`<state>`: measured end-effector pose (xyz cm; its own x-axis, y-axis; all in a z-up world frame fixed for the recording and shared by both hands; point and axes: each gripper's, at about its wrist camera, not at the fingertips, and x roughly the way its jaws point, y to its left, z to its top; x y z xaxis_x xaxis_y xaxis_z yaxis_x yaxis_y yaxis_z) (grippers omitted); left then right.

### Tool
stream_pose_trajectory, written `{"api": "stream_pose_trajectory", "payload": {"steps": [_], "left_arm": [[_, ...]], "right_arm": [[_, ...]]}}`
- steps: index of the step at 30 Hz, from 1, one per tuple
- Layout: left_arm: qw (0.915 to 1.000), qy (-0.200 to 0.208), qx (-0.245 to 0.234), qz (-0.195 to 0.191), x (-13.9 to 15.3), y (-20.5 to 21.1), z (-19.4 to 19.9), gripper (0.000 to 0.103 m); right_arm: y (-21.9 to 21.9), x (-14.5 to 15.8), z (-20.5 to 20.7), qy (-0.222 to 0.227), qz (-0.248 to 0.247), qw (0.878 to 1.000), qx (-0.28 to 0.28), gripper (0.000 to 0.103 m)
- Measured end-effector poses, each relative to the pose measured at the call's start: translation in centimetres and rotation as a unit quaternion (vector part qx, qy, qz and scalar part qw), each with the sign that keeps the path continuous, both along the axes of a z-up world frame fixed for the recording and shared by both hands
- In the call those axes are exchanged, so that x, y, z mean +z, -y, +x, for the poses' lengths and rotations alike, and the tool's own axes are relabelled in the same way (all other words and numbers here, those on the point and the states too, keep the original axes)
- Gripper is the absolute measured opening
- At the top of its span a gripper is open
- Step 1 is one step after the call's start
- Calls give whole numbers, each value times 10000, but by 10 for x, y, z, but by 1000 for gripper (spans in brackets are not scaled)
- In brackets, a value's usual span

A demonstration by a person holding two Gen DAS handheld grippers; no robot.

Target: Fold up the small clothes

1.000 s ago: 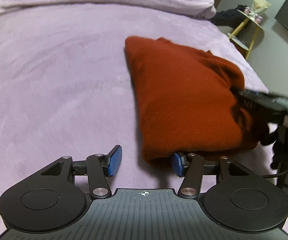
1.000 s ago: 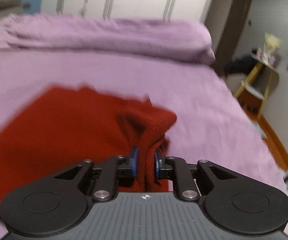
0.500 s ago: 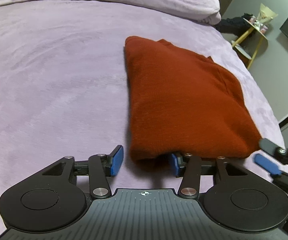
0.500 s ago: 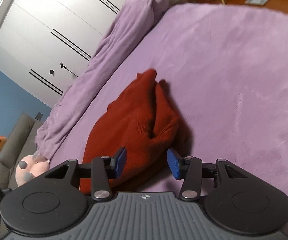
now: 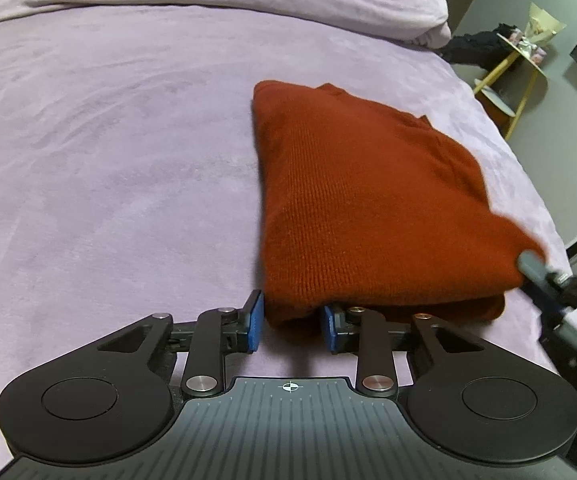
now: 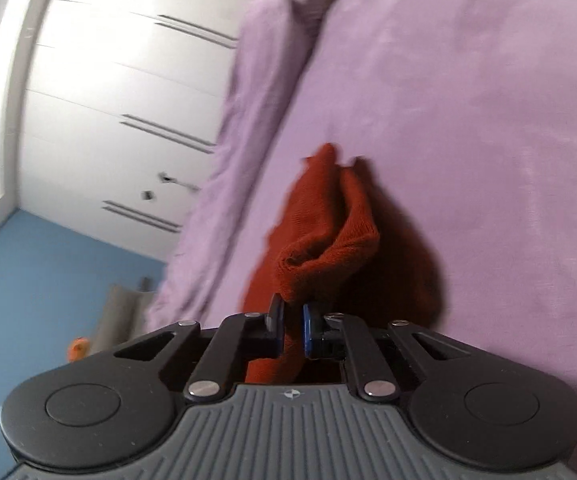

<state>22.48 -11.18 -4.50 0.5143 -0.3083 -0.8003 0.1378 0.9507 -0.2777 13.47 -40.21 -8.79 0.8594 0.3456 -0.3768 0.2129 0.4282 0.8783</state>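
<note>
On the purple bed (image 5: 128, 160), a folded rust-red knit sweater (image 5: 368, 208) is lying, left gripper (image 5: 290, 322) jaws closing around its near corner, right gripper (image 6: 290, 326) jaws clamping another corner.

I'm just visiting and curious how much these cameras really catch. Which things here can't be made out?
- Underside of the red sweater, both views: its own folds hide it.
- Right gripper, left wrist view: blurred, cut by the frame edge.
- Left gripper grip: the pads flank the sweater's corner; contact is unclear.
- Items on the yellow side table: too small.
</note>
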Motion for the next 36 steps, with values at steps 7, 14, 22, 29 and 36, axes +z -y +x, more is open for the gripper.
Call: {"api": "stream_pose_trajectory", "payload": {"steps": [7, 14, 22, 29, 36], "left_arm": [[9998, 163, -47, 74, 6, 1, -4, 24], [9995, 252, -188, 97, 7, 4, -10, 22], [9992, -325, -192, -149, -9, -28, -15, 10], [9991, 74, 184, -376, 21, -44, 1, 41], [9967, 181, 709, -363, 24, -7, 49, 54]], "right_arm": [[-10, 7, -4, -49, -424, 9990, 97, 8], [-12, 2, -1, -475, -1314, 9901, 97, 8], [-7, 6, -14, -768, -1979, 9769, 242, 28], [-11, 47, -5, -268, -2658, 9634, 201, 28], [-65, 64, 96, 380, -3320, 9337, 1283, 27]]}}
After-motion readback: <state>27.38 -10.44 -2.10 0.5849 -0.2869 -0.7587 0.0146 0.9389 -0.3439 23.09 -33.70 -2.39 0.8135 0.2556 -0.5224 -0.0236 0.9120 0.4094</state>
